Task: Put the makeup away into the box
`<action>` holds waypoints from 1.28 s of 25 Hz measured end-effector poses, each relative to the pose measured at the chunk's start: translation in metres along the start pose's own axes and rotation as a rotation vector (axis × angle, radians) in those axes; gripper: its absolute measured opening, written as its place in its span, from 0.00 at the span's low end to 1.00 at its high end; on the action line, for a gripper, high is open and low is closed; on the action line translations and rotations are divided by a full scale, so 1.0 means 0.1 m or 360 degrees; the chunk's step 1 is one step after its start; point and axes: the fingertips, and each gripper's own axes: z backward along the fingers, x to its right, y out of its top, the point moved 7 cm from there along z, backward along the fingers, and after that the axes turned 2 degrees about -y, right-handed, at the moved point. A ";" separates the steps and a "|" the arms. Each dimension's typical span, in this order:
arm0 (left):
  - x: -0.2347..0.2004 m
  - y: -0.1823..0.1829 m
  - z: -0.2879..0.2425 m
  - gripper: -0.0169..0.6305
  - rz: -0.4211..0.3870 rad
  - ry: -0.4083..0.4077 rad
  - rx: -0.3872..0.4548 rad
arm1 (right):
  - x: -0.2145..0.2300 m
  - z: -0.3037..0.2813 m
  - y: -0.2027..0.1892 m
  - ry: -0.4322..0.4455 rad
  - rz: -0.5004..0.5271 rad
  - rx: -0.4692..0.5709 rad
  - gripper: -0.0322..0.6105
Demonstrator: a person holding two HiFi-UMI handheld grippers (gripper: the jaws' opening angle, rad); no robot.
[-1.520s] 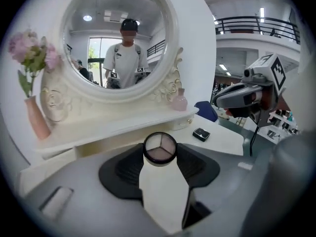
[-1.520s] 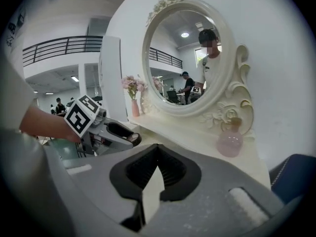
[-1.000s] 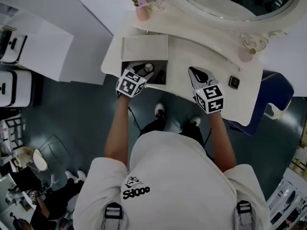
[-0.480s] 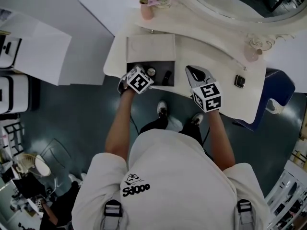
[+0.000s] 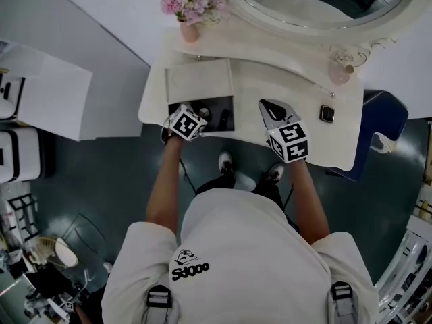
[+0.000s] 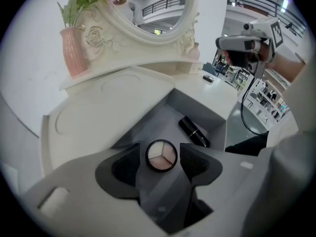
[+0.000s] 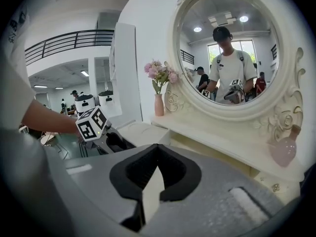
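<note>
An open box [image 5: 200,81] with a grey inside and a raised white lid stands at the vanity's front left. My left gripper [image 5: 195,113] points down into it. A round eyeshadow compact [image 6: 161,155] lies on the box floor between the two pads, with a thin gap on each side. The left gripper's [image 6: 160,160] jaws have just been opening and no longer press on the compact. A black lipstick tube [image 6: 194,131] lies further back in the box. My right gripper [image 5: 269,106] hovers over the white tabletop to the right of the box, shut and empty [image 7: 157,150].
A pink vase of flowers [image 5: 190,7] and an oval mirror [image 5: 317,2] stand at the back of the vanity [image 5: 297,86]. A pink bottle [image 5: 339,73] and a small black square item [image 5: 327,113] sit at the right. A blue chair [image 5: 383,121] is beyond the right edge.
My left gripper has sunk into the box and tipped downward, and its jaws have parted from the compact. The right gripper has stayed where it was.
</note>
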 end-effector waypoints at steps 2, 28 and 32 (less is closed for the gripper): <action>0.02 0.19 0.15 0.44 -0.0018 0.0029 0.0101 | 0.07 0.08 -0.01 -0.0019 -0.0010 0.0006 0.05; 2.50 2.93 -1.03 0.57 -0.0656 -0.0440 0.0438 | 1.86 2.20 -1.18 -0.0496 -0.0277 -0.0073 0.05; 2.68 3.14 -1.47 0.59 -0.0720 -0.0491 0.0384 | 2.09 2.39 -1.47 -0.0541 -0.0354 -0.0115 0.05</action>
